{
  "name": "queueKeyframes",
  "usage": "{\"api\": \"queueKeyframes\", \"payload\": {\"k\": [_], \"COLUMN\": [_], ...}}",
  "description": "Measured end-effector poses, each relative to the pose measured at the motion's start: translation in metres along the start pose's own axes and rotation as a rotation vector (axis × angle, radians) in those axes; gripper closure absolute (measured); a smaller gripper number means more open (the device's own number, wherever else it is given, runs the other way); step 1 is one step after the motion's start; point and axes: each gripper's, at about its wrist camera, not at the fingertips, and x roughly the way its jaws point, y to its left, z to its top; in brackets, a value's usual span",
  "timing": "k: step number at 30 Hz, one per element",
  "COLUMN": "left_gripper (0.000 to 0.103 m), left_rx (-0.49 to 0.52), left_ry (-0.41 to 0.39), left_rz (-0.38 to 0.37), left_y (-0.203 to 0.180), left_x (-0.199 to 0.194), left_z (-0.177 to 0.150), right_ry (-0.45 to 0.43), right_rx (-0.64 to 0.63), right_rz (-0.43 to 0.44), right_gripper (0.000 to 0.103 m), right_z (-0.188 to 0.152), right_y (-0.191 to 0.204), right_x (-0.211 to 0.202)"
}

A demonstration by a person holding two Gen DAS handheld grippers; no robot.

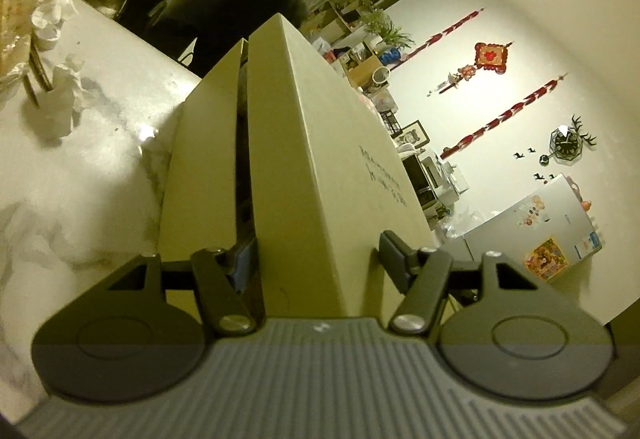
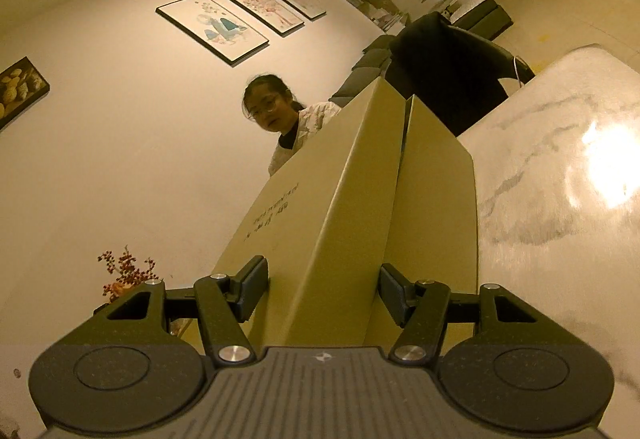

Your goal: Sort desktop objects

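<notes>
Clamped between both grippers, left gripper and right gripper, a large beige box is held above the marble table. Stiff, smooth cardboard is judged light but slippery; opposite ends are best gripped.

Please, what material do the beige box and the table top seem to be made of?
The beige box looks like matte cardboard: flat panels, sharp folded edges, printed lettering, no shine. The table top looks like polished marble or a marble-look surface: white with grey veins and a bright lamp reflection. Which one, the pictures cannot settle.
</notes>
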Motion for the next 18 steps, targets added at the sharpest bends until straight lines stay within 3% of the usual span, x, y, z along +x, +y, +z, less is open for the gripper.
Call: {"api": "queueKeyframes", "payload": {"k": [18], "left_gripper": [0.04], "left_rx": [0.03], "left_ry": [0.007], "left_rz": [-0.031], "left_y": [0.011], "left_x": [0.007], "left_z": [0.02], "right_ry": [-0.029], "right_rx": [-0.002], "right_rz": [-0.031], "right_gripper": [0.038], "right_z": [0.01], "right_y": [-0.007], "right_x": [0.019]}}
